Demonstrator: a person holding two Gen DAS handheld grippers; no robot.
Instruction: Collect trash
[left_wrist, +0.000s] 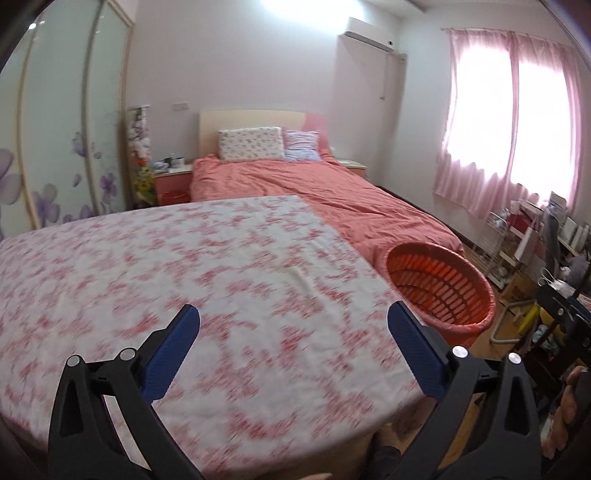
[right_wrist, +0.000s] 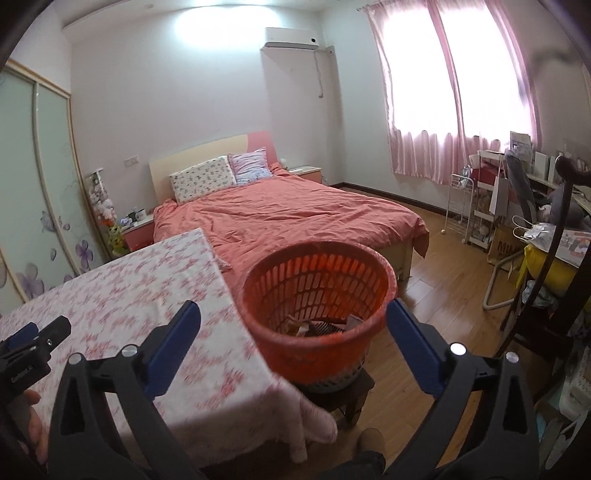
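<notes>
An orange slotted basket (right_wrist: 317, 280) stands on a small dark stool (right_wrist: 343, 397) right of the table. Scraps of paper trash (right_wrist: 321, 323) lie at its bottom. My right gripper (right_wrist: 293, 308) hovers in front of the basket's rim, open, with nothing between its blue pads. My left gripper (left_wrist: 293, 314) hangs open over the table's pink floral cloth (left_wrist: 184, 277), also with nothing in it. In the left wrist view the basket (left_wrist: 439, 284) sits just beyond the table's right edge. No trash shows on the cloth. The left gripper (right_wrist: 40, 330) also appears at the right wrist view's left edge.
Behind the table is a bed with a coral cover (right_wrist: 295, 210) and pillows. A sliding wardrobe (left_wrist: 55, 147) lines the left wall. A white wire cart (right_wrist: 461, 210), a chair and cluttered shelves (right_wrist: 546, 236) fill the right side. Wooden floor (right_wrist: 443, 266) lies between.
</notes>
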